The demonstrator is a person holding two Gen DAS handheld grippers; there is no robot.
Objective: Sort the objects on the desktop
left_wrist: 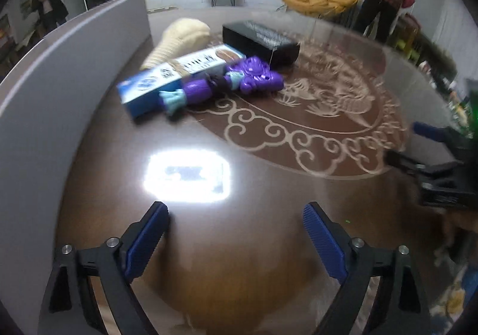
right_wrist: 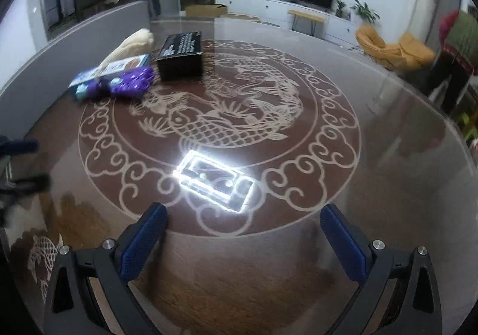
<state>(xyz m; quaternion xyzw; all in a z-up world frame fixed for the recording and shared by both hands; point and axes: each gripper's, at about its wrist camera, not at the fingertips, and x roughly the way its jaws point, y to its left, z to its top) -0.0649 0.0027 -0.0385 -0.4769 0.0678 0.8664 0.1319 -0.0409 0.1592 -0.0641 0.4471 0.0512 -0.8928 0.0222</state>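
Four things sit bunched together at the far left of the round glass-topped table (right_wrist: 388, 173), close to the grey partition (left_wrist: 44, 90): a blue and white carton (left_wrist: 167, 78) lying on its side, a purple toy (left_wrist: 239, 78) with pale blue cuffs touching the carton's front edge, a cream ribbed object (left_wrist: 179, 39) behind the carton, and a black box (left_wrist: 263, 39) just to the right of the toy. The right wrist view shows the same cluster, the black box (right_wrist: 180, 54) standing a little apart from the purple toy (right_wrist: 125, 84) and the carton (right_wrist: 110, 69). Whether this bunch is a finished pile or the untidy starting heap cannot be told from these views alone; the overlapping, skewed lie of the things suggests the sorting is at an early stage or not yet begun. The left gripper (left_wrist: 236, 230) hovers low over bare tabletop, its blue-padded fingers spread wide with nothing between them. The right gripper (right_wrist: 243, 233) is likewise wide apart and empty, above the edge of the fish pattern and a bright lamp reflection. Both grippers are well apart from the cluster, so every object there seems still to need picking up and placing. No bin or tray for the sorted things is visible.
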